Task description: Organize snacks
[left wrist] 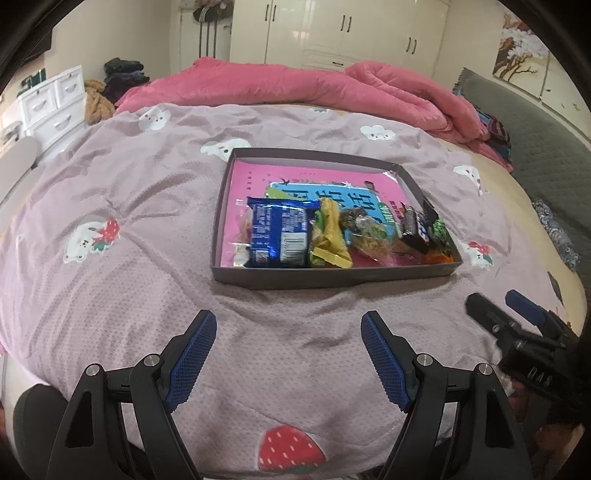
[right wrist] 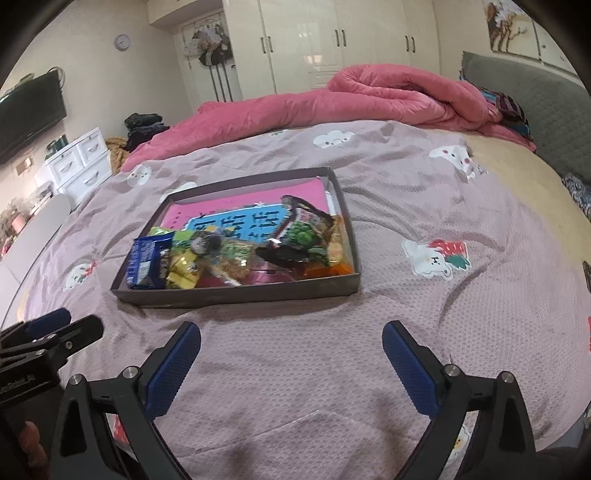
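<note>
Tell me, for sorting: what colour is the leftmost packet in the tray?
Dark blue packet, clearest in the left wrist view.

Soft, even indoor light, no hard shadows across the bedspread (left wrist: 147, 206). Faint glare on the glossy wardrobe (right wrist: 317, 40) doors and on wrappers inside the tray (left wrist: 332, 280). Strong fisheye bend, with walls and bed curving toward black vignetted corners. Slightly soft, grainy throughout; snacks (right wrist: 229, 254) smeared in the right wrist view, fine print unreadable.

Bedroom — cream wardrobe (left wrist: 354, 33), bed (left wrist: 110, 229)
</note>
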`<control>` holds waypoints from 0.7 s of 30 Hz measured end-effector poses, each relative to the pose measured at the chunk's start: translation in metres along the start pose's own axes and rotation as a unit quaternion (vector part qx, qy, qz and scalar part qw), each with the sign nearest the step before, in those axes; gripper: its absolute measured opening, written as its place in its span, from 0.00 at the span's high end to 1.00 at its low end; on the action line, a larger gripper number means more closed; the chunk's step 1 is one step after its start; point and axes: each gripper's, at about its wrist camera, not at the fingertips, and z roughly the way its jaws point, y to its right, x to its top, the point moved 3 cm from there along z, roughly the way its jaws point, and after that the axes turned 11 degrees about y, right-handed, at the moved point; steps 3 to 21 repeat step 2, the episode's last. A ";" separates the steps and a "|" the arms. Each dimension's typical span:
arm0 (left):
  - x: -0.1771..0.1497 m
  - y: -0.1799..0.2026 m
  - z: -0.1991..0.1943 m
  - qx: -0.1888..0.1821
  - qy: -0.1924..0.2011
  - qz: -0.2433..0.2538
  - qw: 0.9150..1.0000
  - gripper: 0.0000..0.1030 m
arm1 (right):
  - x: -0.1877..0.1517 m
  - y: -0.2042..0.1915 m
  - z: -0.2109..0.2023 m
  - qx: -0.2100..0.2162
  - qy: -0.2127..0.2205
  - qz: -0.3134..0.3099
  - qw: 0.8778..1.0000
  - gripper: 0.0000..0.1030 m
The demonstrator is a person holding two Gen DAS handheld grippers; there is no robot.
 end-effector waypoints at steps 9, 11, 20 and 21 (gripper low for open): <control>0.007 -0.016 0.006 0.012 0.008 -0.009 1.000 0.21 | 0.005 0.013 0.008 -0.017 0.001 0.011 1.000 0.02; 0.007 -0.016 0.006 0.012 0.008 -0.009 1.000 0.21 | 0.005 0.013 0.008 -0.017 0.001 0.011 1.000 0.02; 0.007 -0.016 0.006 0.012 0.008 -0.009 1.000 0.21 | 0.005 0.013 0.008 -0.017 0.001 0.011 1.000 0.02; 0.007 -0.016 0.006 0.012 0.008 -0.009 1.000 0.21 | 0.005 0.013 0.008 -0.017 0.001 0.011 1.000 0.02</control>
